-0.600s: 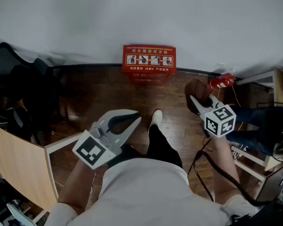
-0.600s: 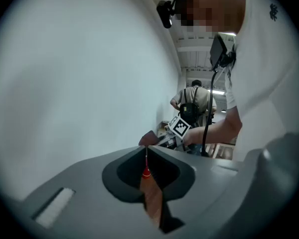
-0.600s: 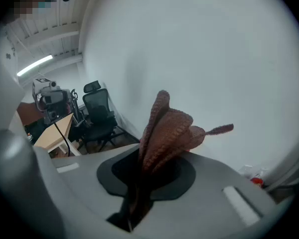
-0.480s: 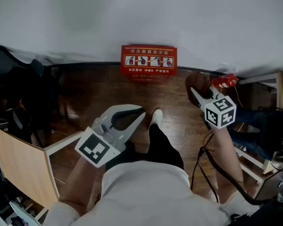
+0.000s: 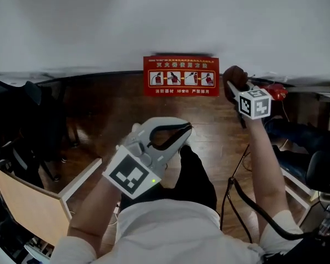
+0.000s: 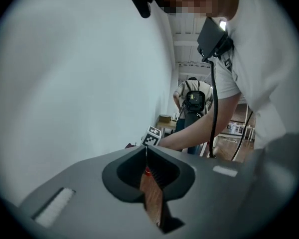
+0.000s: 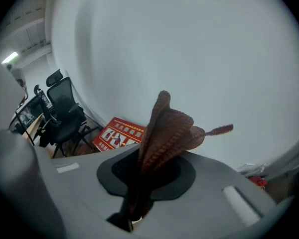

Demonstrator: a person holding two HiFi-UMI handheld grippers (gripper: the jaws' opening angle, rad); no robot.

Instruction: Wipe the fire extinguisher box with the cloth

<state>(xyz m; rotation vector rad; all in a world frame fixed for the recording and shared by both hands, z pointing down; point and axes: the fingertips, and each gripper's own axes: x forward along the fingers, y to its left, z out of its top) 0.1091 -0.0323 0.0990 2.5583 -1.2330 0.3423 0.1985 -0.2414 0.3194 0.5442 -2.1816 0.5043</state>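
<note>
Cloth (image 5: pixel 235 75) pinched in the right tool (image 5: pixel 232 88) has closed in beside the right end of the box (image 5: pixel 181 77), so wiping looks imminent; the left tool (image 5: pixel 187 128), pressed together and empty, hangs back.

Soft, even indoor light brightens the white wall (image 5: pixel 154 21); the wooden floor (image 5: pixel 115 109) lies dim. Both gripper views curve fisheye-round with black corners and soft foreground focus.
</note>
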